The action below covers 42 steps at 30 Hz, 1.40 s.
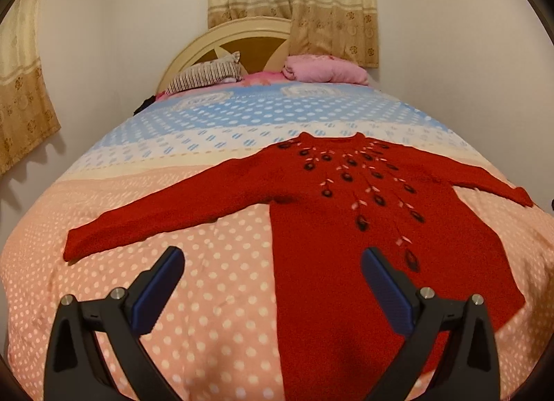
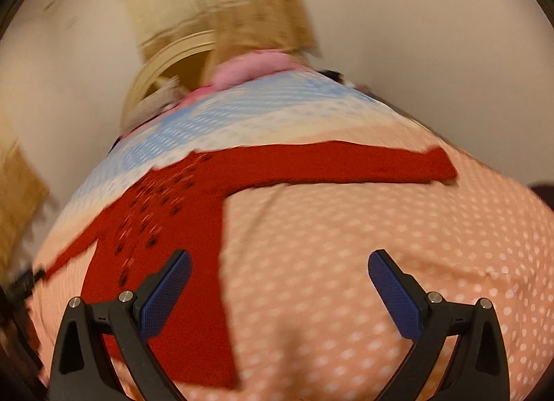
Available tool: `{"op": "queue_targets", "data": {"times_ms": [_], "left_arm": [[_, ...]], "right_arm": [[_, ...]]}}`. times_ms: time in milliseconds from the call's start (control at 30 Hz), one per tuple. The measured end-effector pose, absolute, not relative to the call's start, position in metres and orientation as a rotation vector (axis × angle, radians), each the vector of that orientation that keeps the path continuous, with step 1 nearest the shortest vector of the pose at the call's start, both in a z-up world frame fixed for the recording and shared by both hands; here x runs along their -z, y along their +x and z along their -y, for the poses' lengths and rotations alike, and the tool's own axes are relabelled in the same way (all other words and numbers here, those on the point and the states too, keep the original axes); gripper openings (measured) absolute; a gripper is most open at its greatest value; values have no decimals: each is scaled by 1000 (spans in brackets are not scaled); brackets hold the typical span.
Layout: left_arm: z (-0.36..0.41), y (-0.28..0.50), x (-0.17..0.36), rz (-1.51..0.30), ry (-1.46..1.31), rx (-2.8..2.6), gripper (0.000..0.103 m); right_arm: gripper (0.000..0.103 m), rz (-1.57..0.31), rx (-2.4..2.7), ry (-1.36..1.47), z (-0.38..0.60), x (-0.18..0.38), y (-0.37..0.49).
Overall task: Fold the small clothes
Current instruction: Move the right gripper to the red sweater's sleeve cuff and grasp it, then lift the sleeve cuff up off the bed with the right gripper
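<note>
One red sweater (image 1: 332,214) lies flat on the bed (image 1: 207,297), front up, both sleeves spread wide — two sleeves, one to each side. Two pillows at the headboard (image 1: 242,30): one striped pillow (image 1: 207,75), one pink pillow (image 1: 322,68). Left hand-held gripper (image 1: 271,259) wide apart, empty, over the sweater's hem edge. Right hand-held gripper (image 2: 278,260) also spread, empty — view blurred.
</note>
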<state>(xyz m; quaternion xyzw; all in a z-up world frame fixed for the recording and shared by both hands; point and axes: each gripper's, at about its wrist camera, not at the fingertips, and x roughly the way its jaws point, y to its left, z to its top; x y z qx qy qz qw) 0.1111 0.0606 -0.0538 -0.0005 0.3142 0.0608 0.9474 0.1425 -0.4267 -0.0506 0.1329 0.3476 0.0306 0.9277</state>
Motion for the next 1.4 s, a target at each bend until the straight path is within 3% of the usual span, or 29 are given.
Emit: {"op": "queue_targets", "data": {"times_ms": [233,600,1067,1133,1200,1333,1400], "left_arm": [[-66,156,77,-686,16,-108,103],[-90,216,112,-757,63,-188,103],[-96,240,125,-794,34,-178,103],[-98,240,127,-798,26,-178,103],[-101,240,128,-800,18,-180,103],[-106,238,130,-803,-2,-183,103],[-108,237,128,-800,-5,-186,103]], "right_arm": [[102,-644,38,410,512,65,191],[102,-755,256,501,607,96,265],[101,-859,226,600,651,128,311],[93,-876,228,604,650,132,314],[77,-909,235,602,649,139,317],[26,-917,234,590,646,141,318],[21,-892,220,561,639,130,318]]}}
